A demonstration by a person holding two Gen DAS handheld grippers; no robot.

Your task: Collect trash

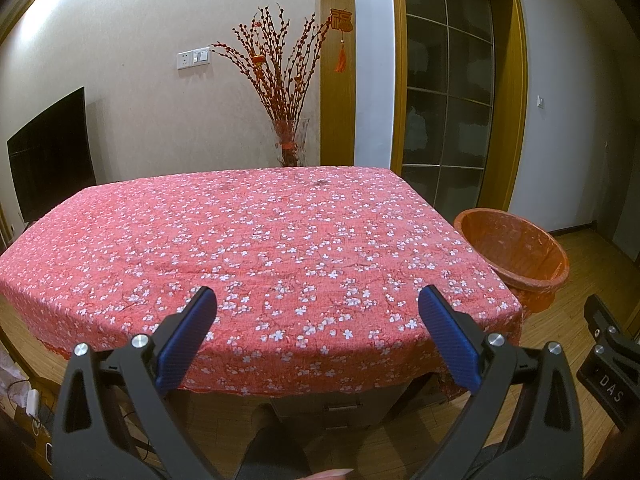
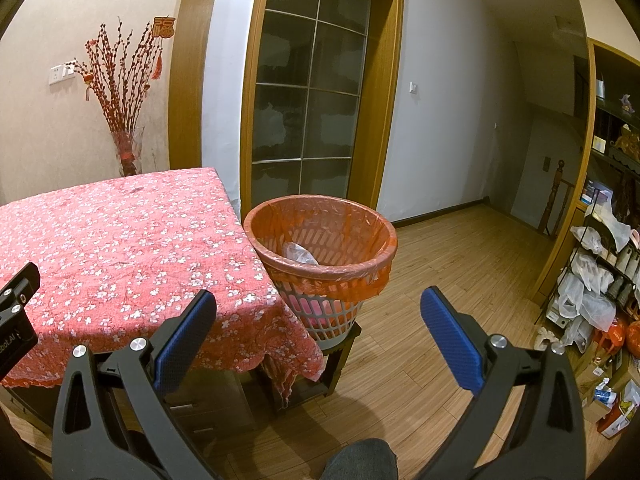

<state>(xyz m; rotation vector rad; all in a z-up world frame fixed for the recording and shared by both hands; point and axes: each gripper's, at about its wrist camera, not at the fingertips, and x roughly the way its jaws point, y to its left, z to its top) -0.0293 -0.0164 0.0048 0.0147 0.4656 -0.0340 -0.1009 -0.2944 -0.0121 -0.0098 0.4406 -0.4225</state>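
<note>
A waste basket (image 2: 324, 248) lined with an orange bag stands on a small stool at the table's right side; a clear crumpled plastic piece (image 2: 299, 254) lies inside it. The basket also shows in the left wrist view (image 1: 516, 248). The table (image 1: 248, 248) has a red flowered cloth with no loose item visible on it. My left gripper (image 1: 318, 300) is open and empty over the table's near edge. My right gripper (image 2: 318, 300) is open and empty, in front of the basket and short of it.
A glass vase of red branches (image 1: 289, 142) stands behind the table by the wall. A dark screen (image 1: 52, 152) is at the left. A glass door (image 2: 308, 100) is behind the basket. Shelves with bags and boxes (image 2: 596, 292) fill the right. Wood floor (image 2: 460, 260) lies beyond.
</note>
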